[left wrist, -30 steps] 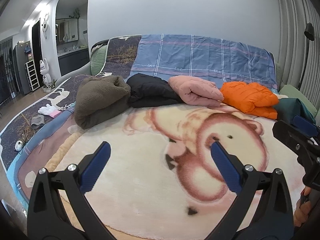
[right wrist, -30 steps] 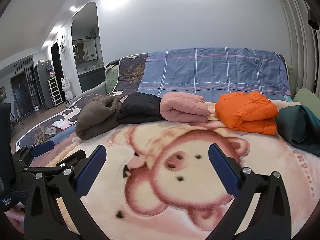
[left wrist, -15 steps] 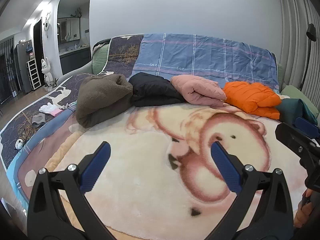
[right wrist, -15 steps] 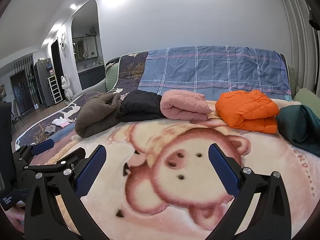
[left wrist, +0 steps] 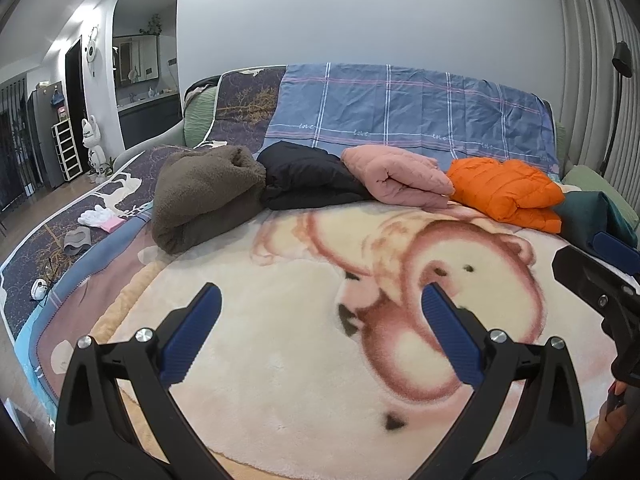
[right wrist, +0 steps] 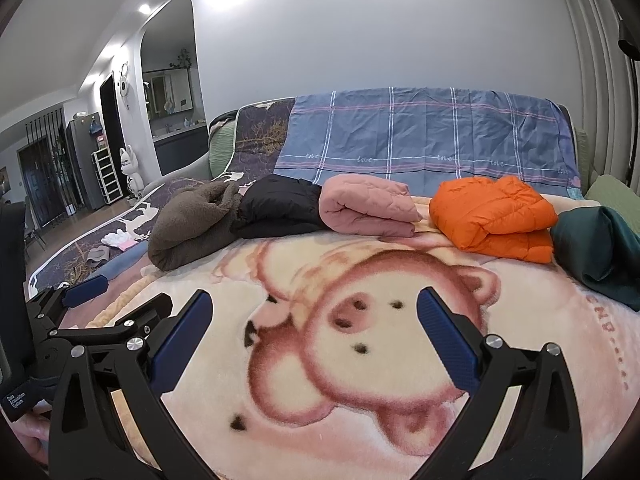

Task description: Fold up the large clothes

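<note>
Five garments lie in a row across the far side of the bed [right wrist: 400, 400]: brown fleece [left wrist: 204, 196], black jacket [left wrist: 308, 178], pink quilted coat [right wrist: 366, 210], orange puffer [right wrist: 494, 216] and a dark teal garment [right wrist: 600, 252]. The row runs left to right, ahead of both tongs. The left tongs [left wrist: 320, 312] and the right tongs [right wrist: 314, 314] hover spread wide, grasping nothing. The teal one, loosely heaped and probably still unfolded, lies nearest the right hand.
</note>
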`<state>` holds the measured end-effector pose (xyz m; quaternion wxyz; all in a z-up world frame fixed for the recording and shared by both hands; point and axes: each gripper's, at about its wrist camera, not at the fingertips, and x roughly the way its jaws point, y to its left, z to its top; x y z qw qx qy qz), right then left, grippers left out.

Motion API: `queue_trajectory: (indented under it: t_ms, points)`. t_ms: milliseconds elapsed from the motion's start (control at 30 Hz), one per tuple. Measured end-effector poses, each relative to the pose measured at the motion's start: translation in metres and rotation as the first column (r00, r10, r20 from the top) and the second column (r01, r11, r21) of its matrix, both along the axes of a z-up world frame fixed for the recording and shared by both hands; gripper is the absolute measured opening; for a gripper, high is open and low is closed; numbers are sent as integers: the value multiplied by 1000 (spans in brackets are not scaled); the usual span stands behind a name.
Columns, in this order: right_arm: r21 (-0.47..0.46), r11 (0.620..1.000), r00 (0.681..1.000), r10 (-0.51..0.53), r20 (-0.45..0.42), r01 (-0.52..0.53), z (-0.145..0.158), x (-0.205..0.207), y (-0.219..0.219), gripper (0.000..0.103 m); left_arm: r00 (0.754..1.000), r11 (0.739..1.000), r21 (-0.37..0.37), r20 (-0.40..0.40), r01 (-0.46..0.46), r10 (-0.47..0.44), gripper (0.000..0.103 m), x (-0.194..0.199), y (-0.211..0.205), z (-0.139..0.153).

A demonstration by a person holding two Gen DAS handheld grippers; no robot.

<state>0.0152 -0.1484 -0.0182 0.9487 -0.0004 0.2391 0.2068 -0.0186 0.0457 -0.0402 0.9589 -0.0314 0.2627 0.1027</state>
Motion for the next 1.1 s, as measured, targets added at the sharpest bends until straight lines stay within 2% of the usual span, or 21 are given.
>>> queue_trajectory:
  t_ms: [1100]
  points:
    - [-24,1000,1000,-18,-7,18,-1,-2,-8,102,1000,1000,2,-4,30,-30,101,3,3,-1]
